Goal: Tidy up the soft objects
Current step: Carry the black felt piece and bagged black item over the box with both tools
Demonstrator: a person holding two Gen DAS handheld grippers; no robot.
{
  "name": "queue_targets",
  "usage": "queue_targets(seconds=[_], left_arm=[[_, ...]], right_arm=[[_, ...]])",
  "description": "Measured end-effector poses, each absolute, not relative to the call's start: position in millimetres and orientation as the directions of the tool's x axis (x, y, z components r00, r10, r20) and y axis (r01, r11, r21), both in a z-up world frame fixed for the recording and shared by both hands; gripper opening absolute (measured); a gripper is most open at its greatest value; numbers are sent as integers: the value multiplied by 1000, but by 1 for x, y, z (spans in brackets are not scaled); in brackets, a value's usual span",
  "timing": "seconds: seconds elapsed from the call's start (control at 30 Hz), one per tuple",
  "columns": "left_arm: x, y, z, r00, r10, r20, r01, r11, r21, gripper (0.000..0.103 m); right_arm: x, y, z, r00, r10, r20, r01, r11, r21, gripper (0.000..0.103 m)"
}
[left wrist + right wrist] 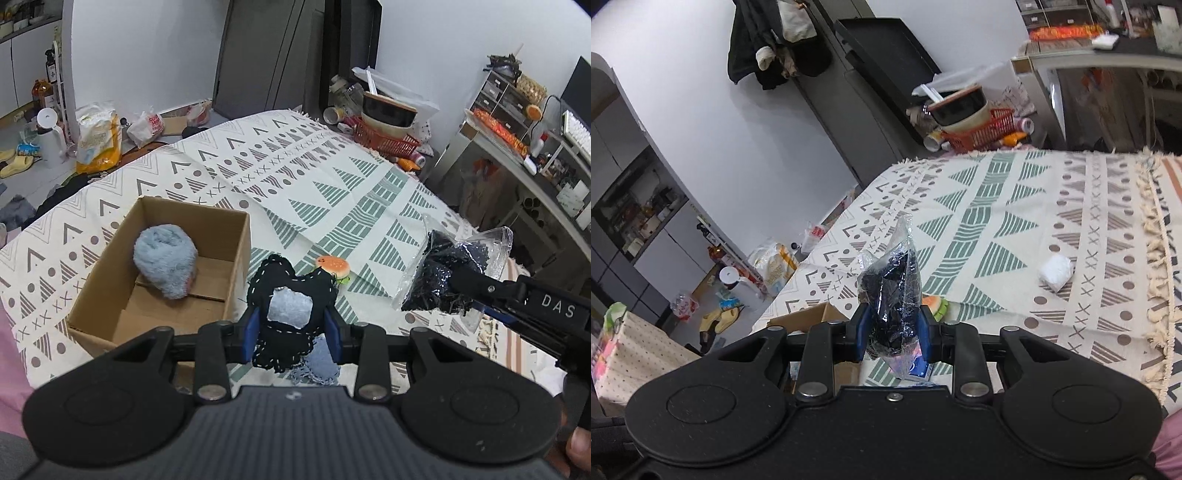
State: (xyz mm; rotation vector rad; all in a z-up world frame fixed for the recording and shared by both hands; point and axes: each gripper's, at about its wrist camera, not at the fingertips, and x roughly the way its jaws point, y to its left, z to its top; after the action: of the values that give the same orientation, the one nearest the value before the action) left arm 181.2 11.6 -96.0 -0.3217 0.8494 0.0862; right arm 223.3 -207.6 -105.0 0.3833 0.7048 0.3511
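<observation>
My left gripper is shut on a black stitched fabric piece with a pale blue patch, held just right of an open cardboard box. A fluffy light-blue roll lies inside the box. A small burger-shaped toy rests on the patterned cloth beyond the fabric piece. My right gripper is shut on a clear plastic bag of black shreds, seen in the left wrist view as the plastic bag lifted at the right. A white soft wad lies on the cloth to the right.
A red basket with stacked bowls sits at the far end of the cloth. A cluttered desk stands at the right. Bags, bottles and slippers litter the floor at the left. The cloth's tasselled edge runs down the right side.
</observation>
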Motion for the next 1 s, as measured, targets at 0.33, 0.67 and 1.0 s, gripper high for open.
queue_targets(seconds=[0.33,0.67,1.0], left_arm=[[170,49,-83,701,-78,-709,-201,932,-300,36],[164,94,-87,716,-88,-693,-214,916,-338,37],[177,137,-106,704,-92,-704,-244,899,-362,37]], right_arm=[[211,-176,-84,736,394,-550,-193,902,387,26],[201,-129,-77,744,399,-536,-242,909,339,26],[214,-86,-82,743,421,-520,-303,905,299,26]])
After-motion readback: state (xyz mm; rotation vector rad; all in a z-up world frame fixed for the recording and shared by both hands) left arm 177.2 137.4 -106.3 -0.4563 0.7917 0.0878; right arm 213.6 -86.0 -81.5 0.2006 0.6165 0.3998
